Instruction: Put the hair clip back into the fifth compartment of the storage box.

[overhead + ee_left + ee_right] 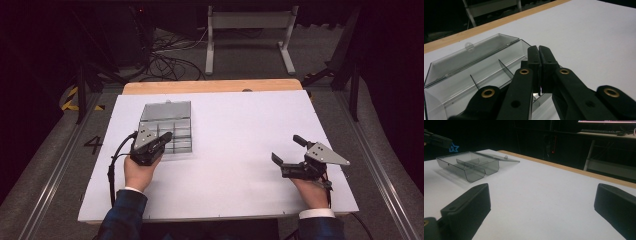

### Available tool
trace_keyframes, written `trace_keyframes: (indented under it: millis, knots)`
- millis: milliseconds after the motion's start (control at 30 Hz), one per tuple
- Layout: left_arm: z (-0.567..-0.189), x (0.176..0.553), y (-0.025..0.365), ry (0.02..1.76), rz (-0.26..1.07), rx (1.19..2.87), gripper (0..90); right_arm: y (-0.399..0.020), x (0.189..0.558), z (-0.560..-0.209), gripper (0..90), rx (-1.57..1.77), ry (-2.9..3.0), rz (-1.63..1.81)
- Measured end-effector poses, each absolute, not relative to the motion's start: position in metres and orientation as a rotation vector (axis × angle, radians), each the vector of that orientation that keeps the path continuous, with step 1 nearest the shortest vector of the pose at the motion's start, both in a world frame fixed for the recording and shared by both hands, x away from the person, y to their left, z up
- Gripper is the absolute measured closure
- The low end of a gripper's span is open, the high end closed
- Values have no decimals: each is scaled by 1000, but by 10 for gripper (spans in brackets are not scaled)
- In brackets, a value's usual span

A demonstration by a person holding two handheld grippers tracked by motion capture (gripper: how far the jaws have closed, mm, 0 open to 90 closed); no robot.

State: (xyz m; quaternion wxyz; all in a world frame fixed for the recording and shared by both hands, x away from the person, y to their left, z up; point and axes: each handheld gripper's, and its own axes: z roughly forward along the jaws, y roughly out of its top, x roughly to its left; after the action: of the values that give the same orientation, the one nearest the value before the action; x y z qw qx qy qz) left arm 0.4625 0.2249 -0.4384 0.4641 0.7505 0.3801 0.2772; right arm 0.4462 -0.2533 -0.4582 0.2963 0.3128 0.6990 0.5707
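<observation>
A: Entry. One clear, smoke-tinted plastic compartment box (166, 131) sits on the white table top (240, 150), toward the left and far half. Its lid (471, 53) is swung fully open and lies flat behind the tray. Thin dividers split the tray into compartments; I see nothing in them.

B: Left gripper (159, 141)?

A: Held over the box's near right part. In the left gripper view its two black jaws are pressed together, pad to pad, with nothing between them. Whether the tips touch the box rim, I cannot tell.

B: And the right gripper (287, 151)?

A: Well apart from the box, low over bare table at the right. Jaws spread wide, holding nothing. In the right gripper view the box (469, 166) lies far off to the upper left.

B: Handling estimate?

A: Judgement only: thin moulded plastic, so light, stiff, and smooth enough to skid on the table if pushed from one side. The hinge and the small lid tab (469, 46) look like the weak points. I would take hold of an outer tray wall, pinched across its thickness, rather than a divider. For closing, lift the lid by its free edge while the other claw steadies the tray.
</observation>
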Motion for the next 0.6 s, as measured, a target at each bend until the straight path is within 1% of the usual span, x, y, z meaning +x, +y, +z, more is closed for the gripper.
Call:
trace_keyframes:
  millis: [200,600]
  knots:
    - [-444,465,231,952,696,1844,884,-254,447,-458,12,832,1858,1517]
    - [-451,466,236,962,680,1845,884,-255,446,-458,12,834,1850,1533]
